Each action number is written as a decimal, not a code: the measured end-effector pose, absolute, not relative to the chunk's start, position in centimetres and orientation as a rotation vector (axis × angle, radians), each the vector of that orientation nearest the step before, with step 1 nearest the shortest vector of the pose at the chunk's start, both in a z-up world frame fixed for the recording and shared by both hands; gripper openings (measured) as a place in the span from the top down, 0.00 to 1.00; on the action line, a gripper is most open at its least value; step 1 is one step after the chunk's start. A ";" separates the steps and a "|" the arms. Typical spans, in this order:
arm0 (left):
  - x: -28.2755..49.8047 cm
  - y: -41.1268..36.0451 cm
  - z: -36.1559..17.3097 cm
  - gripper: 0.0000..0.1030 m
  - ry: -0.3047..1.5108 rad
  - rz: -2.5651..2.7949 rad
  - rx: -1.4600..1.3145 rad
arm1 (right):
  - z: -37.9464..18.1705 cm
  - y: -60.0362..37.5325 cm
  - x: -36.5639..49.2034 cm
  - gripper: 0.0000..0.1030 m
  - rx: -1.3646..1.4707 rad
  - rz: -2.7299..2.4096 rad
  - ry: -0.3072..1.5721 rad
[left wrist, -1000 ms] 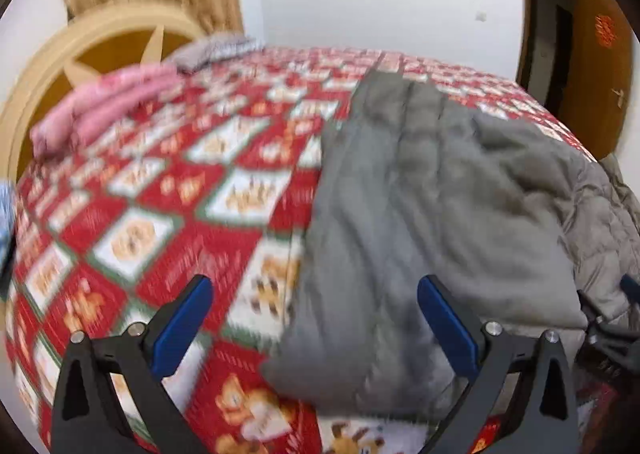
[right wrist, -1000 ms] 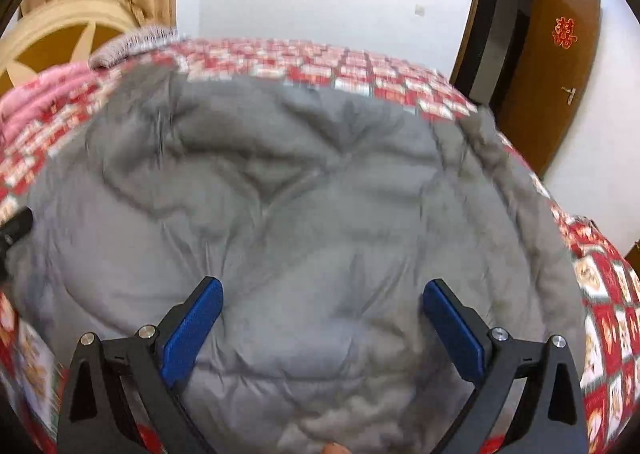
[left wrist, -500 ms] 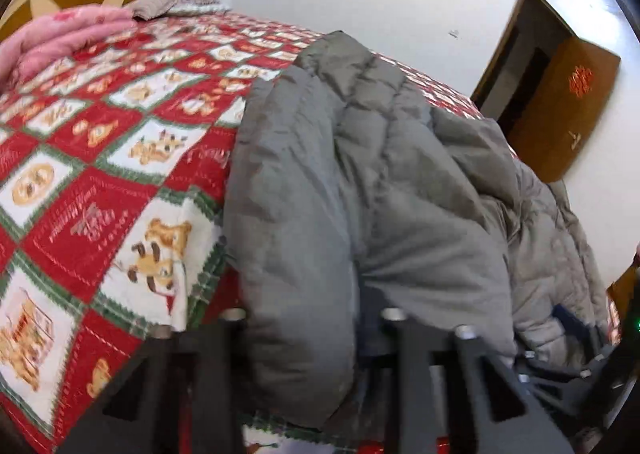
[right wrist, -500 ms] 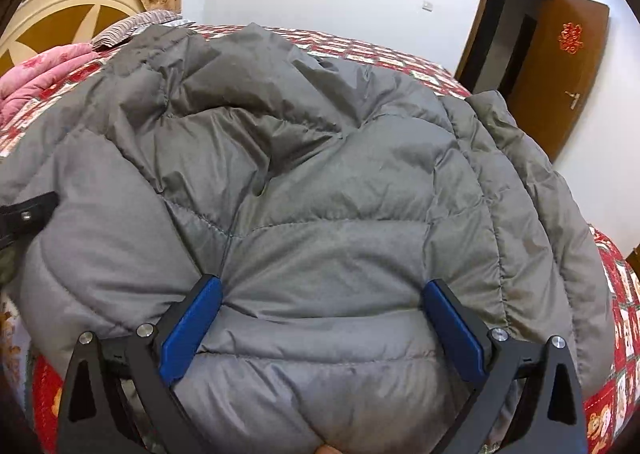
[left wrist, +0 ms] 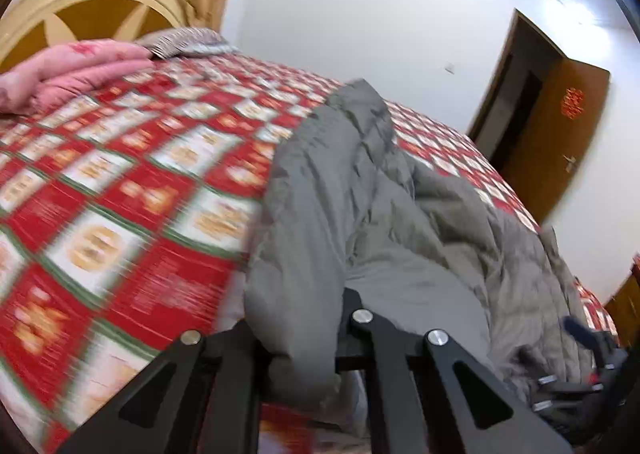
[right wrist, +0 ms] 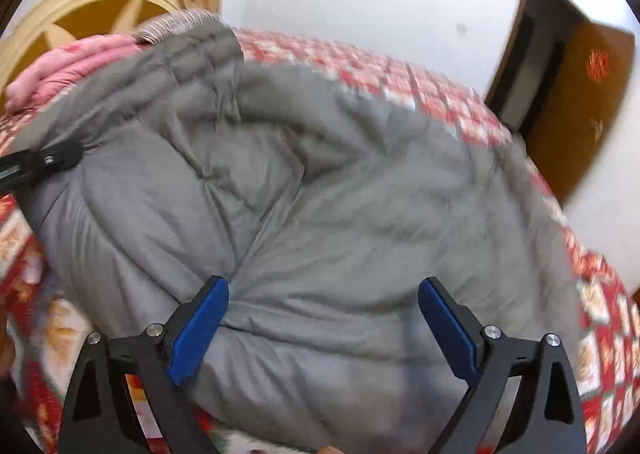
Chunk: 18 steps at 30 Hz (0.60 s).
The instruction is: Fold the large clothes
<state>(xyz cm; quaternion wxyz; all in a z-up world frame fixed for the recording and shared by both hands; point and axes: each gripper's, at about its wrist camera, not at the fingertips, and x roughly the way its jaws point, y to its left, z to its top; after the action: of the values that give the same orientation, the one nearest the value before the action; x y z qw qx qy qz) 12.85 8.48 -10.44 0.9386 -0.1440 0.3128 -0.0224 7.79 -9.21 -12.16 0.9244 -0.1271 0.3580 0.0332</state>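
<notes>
Left wrist view
Left gripper point(left wrist: 304, 338): jaws have just been closing and now stand clenched on the near edge of the grey padded coat point(left wrist: 360, 214); the cloth bunches between the black fingers.
Coat: lies on the bed point(left wrist: 120, 214), a long ridge running from the gripper toward the far side.
Open room: left of the coat the red checked bedspread lies bare up to the pink quilt point(left wrist: 68, 74) by the headboard point(left wrist: 92, 14).
Right gripper point(left wrist: 580, 338): seen at the coat's right near edge, blurred.

Right wrist view
Right gripper point(right wrist: 324, 326): released, blue pads wide apart, a fold of the coat point(right wrist: 320, 194) between them; contact unclear.
Coat edges: left edge pinched by the left gripper point(right wrist: 60, 158); right edge stops short of the bed's side.
Door point(right wrist: 580, 102): beyond the coat, to the right.
</notes>
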 end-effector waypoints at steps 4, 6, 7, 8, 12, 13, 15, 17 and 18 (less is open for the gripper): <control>11.7 10.9 -7.2 0.93 0.552 0.023 -0.180 | -9.7 -11.4 7.5 0.07 -0.183 -0.006 0.690; 11.2 10.3 -5.5 0.93 0.502 0.019 -0.105 | -10.6 -12.4 8.2 0.08 -0.183 -0.044 0.744; 10.9 9.5 -4.6 0.93 0.475 -0.007 -0.069 | -11.3 -13.0 8.3 0.10 -0.176 -0.058 0.763; 10.4 8.3 -3.7 0.93 0.448 -0.043 -0.024 | -12.0 -13.6 8.2 0.10 -0.162 -0.071 0.777; 8.2 2.0 -1.1 0.93 0.350 -0.185 0.151 | -12.5 -15.1 7.3 0.10 -0.111 -0.083 0.766; 7.4 0.0 -0.5 0.93 0.324 -0.233 0.192 | -12.4 -15.5 7.0 0.10 -0.094 -0.089 0.762; 7.1 -2.2 0.1 0.93 0.290 -0.299 0.237 | -11.6 -16.9 6.4 0.10 -0.063 -0.117 0.741; 5.9 -5.2 0.1 0.93 0.263 -0.380 0.286 | -11.0 -18.1 5.7 0.10 -0.042 -0.148 0.717; 5.4 -6.7 -0.3 0.93 0.256 -0.419 0.318 | -10.9 -18.2 5.0 0.10 -0.033 -0.162 0.711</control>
<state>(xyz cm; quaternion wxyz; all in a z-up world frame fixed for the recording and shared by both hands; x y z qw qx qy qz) 5.42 -6.74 -0.28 0.9575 0.1570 0.1263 -0.2063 5.02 -18.21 -10.91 0.9342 -0.0163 0.3475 -0.0794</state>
